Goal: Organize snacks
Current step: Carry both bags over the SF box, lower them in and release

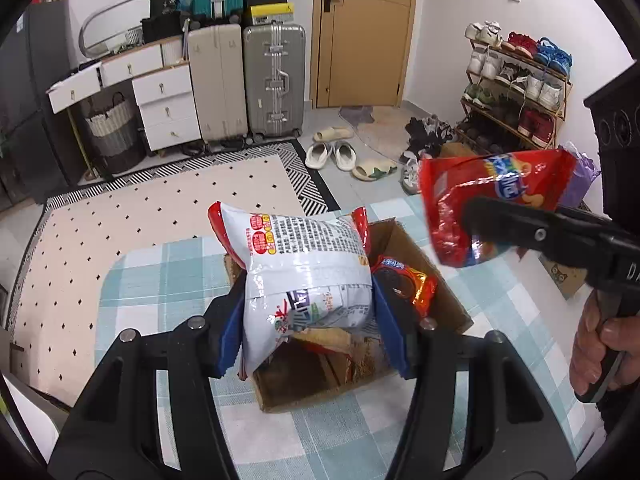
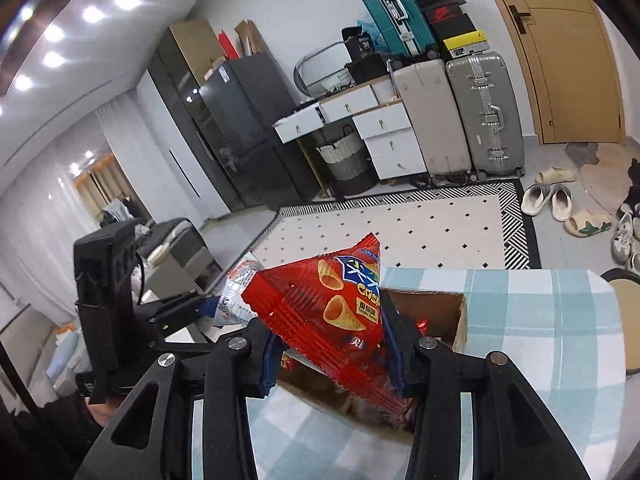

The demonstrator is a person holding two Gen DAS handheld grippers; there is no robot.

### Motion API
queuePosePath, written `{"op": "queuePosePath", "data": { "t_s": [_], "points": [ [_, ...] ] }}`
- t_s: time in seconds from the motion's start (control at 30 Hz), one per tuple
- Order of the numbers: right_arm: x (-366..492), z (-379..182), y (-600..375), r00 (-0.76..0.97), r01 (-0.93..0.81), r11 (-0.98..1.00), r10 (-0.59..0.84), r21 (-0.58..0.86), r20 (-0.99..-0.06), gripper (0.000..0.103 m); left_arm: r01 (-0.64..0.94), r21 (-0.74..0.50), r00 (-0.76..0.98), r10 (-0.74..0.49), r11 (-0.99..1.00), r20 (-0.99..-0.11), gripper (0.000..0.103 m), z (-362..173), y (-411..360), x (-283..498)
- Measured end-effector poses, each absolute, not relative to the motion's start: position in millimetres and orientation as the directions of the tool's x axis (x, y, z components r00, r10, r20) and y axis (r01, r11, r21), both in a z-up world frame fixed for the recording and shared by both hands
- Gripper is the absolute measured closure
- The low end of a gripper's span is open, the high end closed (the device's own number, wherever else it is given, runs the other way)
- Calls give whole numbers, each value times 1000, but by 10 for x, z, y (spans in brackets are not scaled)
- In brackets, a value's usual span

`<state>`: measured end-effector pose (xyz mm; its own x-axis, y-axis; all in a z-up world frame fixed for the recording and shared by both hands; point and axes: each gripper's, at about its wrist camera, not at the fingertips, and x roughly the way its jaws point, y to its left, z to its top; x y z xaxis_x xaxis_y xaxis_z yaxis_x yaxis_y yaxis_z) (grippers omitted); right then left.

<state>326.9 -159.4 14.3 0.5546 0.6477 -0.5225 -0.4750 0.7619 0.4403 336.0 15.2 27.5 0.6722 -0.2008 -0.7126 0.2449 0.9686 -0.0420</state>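
Observation:
My left gripper (image 1: 306, 312) is shut on a white and red snack bag (image 1: 304, 268) and holds it over an open cardboard box (image 1: 436, 280) on the checked tablecloth. An Oreo-style packet (image 1: 404, 284) and other snacks lie inside the box. My right gripper (image 2: 332, 344) is shut on a red corn-cone crisps bag (image 2: 332, 308) and holds it above the box (image 2: 440, 312). In the left wrist view the right gripper (image 1: 472, 220) and its red bag (image 1: 492, 200) hang to the right of the box. The left gripper (image 2: 208, 308) with its white bag (image 2: 240, 292) shows at the left in the right wrist view.
The table (image 1: 160, 280) has a blue and white checked cloth. Beyond it are a patterned rug (image 1: 160, 192), suitcases (image 1: 272, 80), white drawers (image 1: 164, 108), slippers (image 1: 332, 156), a shoe rack (image 1: 516, 80) and a door (image 1: 360, 32). A small box (image 1: 560, 276) lies at the right.

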Motion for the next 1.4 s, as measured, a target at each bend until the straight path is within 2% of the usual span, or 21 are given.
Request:
{"op": "queuePosePath", "data": {
  "t_s": [0.2, 0.53, 0.67, 0.7, 0.87, 1.03, 1.17, 1.27, 1.4],
  "points": [
    [3610, -141, -1405, 543, -453, 814, 575, 363, -612, 61, 262, -71, 627, -226, 962, -746, 48, -122, 138, 3697],
    [3850, -632, -1265, 496, -438, 820, 563, 370, -661, 60, 275, -104, 586, -252, 956, -770, 47, -545, 205, 3901],
    [3883, -773, -1273, 483, -424, 821, 561, 382, -672, 55, 280, -72, 578, -227, 957, -783, 38, -647, 198, 3961],
    [3887, -793, -1276, 484, -424, 823, 559, 379, -673, 51, 282, -64, 579, -223, 957, -784, 36, -658, 210, 3943],
    [3825, -807, -1281, 491, -436, 830, 544, 348, -681, 51, 294, -2, 604, -188, 956, -774, 21, -624, 198, 3855],
    [3736, -742, -1295, 508, -442, 841, 522, 313, -685, 49, 306, 89, 629, -132, 948, -766, 21, -554, 164, 3692],
    [3651, -676, -1373, 529, -436, 844, 521, 312, -670, 49, 295, 112, 640, -109, 949, -760, 21, -499, 236, 3541],
    [3585, -625, -1431, 543, -433, 850, 512, 301, -666, 44, 260, 109, 657, -93, 959, -748, 21, -445, 312, 3461],
    [3423, -534, -1495, 577, -418, 866, 485, 273, -657, 43, 214, 73, 695, -100, 974, -712, 20, -311, 457, 3259]
  ]
}}
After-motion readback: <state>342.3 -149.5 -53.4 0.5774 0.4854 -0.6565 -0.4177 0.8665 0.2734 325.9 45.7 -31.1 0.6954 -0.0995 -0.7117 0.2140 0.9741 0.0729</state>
